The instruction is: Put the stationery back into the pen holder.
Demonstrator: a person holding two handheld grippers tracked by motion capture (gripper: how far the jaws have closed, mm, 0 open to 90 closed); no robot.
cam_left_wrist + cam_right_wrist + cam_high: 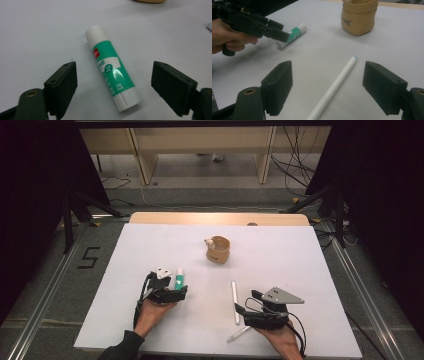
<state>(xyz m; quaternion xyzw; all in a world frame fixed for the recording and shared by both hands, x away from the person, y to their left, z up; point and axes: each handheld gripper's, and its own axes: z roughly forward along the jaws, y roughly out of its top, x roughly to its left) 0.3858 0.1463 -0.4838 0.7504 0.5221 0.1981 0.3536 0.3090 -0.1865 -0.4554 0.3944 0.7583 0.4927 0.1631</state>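
Both jaws spread wide near the desk's front edge, left gripper (113, 82) straddling glue stick (112, 70), right gripper (327, 87) over pen (334, 87); round bodies likely to roll if pinched off-centre

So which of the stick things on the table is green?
The glue stick, lying between the open jaws of the left gripper. It is short and fat with a green label. The pen by the right gripper is long, thin and white.

High view: above you, facing forward-down over the table (300, 250). Gripper views: low, close. All share the glue stick (179, 279).
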